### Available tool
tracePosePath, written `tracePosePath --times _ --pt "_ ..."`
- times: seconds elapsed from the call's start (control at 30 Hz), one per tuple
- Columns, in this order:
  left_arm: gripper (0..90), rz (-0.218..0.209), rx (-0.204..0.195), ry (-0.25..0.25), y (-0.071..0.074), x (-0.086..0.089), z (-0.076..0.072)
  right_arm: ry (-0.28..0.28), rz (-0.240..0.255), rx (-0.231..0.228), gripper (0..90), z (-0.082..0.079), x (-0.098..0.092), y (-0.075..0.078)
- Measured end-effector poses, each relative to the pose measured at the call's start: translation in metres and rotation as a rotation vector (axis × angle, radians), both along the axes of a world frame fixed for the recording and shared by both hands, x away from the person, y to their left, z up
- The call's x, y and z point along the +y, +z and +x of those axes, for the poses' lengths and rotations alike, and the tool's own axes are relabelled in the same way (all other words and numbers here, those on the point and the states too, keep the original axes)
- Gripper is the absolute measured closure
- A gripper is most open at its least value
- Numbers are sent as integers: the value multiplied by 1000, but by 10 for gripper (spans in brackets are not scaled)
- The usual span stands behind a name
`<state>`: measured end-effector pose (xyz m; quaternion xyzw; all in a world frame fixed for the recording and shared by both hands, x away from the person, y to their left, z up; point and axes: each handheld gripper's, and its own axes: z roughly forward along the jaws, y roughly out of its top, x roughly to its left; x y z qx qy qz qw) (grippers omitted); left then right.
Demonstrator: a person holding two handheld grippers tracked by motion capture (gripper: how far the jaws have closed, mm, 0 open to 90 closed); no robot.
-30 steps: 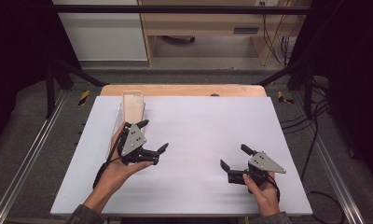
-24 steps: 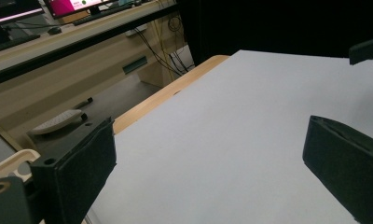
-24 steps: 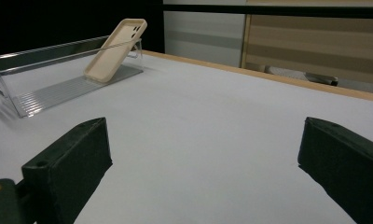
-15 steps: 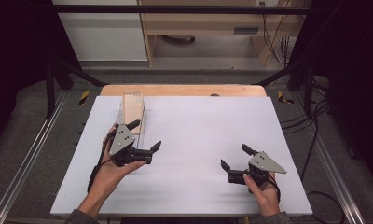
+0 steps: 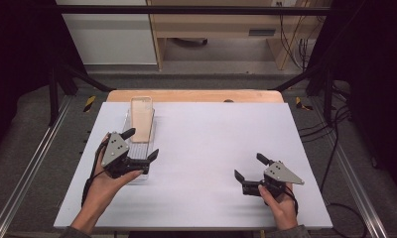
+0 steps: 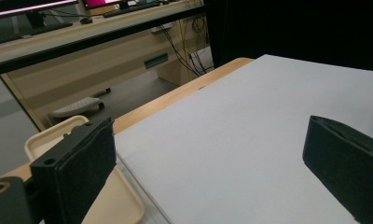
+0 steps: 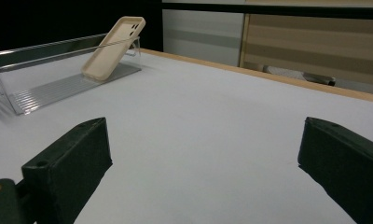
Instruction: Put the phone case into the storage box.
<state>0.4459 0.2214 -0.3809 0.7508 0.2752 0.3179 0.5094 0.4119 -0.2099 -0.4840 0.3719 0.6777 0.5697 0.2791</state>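
Note:
A beige phone case (image 5: 141, 121) leans in the far end of a clear plastic tray (image 5: 131, 174) on the left of the white board. In the right gripper view the case (image 7: 112, 46) rests tilted against the tray's (image 7: 49, 86) end wall, its camera cutout at the top. My left gripper (image 5: 141, 144) hovers open over the tray's near end, its jaws wide apart and holding nothing. From the left gripper view, the case (image 6: 121, 207) lies beside the left jaw. My right gripper (image 5: 250, 167) stands open and unloaded near the front right of the board.
The white board (image 5: 211, 134) covers a wooden table whose far edge (image 5: 196, 95) shows as a strip. Metal rails (image 5: 33, 153) run along both sides. Desks and cables (image 5: 305, 44) stand beyond the table.
My left gripper has moved left and slightly toward the person, staying open, and now sits over the tray's near end. The right gripper has stayed in place.

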Motion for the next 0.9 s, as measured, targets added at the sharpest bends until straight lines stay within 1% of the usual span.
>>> tracePosePath --times 0.13,0.2,0.37,0.57,0.73,0.77,0.8,0.9 --pt "23 -6 -4 8 0 6 -2 -1 1 -1 25 0 0 0" --pt "23 -18 -8 18 0 11 -4 -1 -2 -2 25 0 0 0" --pt "23 -28 -15 28 0 18 -6 -1 -3 -2 25 0 0 0" --pt "23 -66 -39 48 1 29 -8 0 -4 -2 25 0 0 0" --pt "23 -78 -43 57 2 34 -8 -2 -4 -3 25 0 0 0" --pt "23 -77 -60 58 2 35 -8 -2 -4 -2 25 0 0 0" --pt "23 -81 -67 61 2 37 -9 -3 -4 -2 25 0 0 0" --pt "23 -85 -77 68 2 41 -10 -3 -5 -2 25 0 0 0"
